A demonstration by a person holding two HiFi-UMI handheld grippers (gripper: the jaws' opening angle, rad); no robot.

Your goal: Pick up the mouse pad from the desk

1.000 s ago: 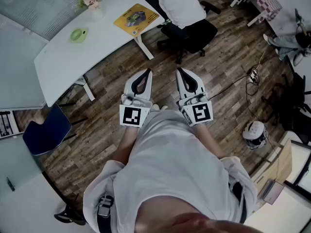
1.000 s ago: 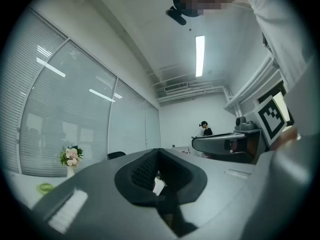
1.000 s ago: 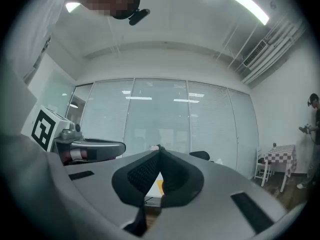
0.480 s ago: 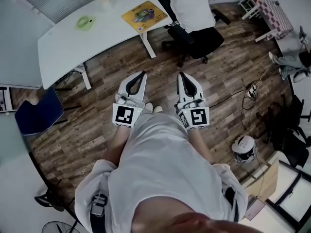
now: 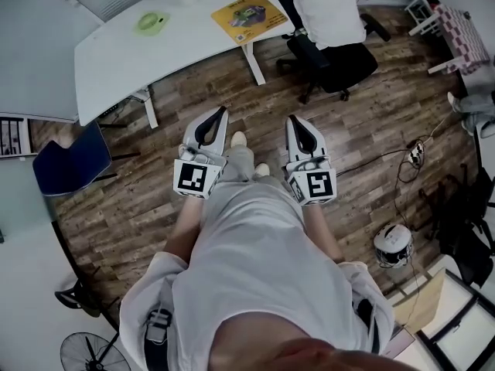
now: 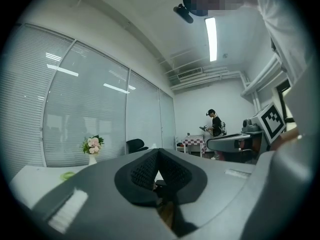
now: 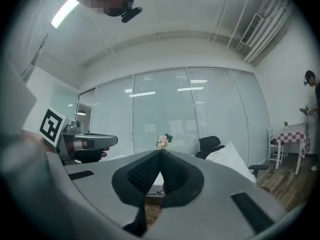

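Note:
The yellow mouse pad (image 5: 249, 15) with a printed picture lies on the white desk (image 5: 116, 60), near its right end, in the head view. My left gripper (image 5: 222, 112) and right gripper (image 5: 292, 120) are held side by side over the wood floor, well short of the desk, pointing toward it. Both are shut with nothing between their pads. In the left gripper view the left gripper (image 6: 158, 151) hides the pad. In the right gripper view the right gripper (image 7: 160, 152) does the same.
A green object (image 5: 151, 23) and a vase of flowers (image 6: 92, 145) stand on the desk. A black office chair with a white cushion (image 5: 329, 22) is at the desk's right end. A blue chair (image 5: 71, 165), a floor fan (image 5: 91, 354), a white helmet (image 5: 393, 246) and cables (image 5: 418, 153) surround me.
The desk has shifted right in the head view as the person walks. Both grippers have sunk a little and stay shut.

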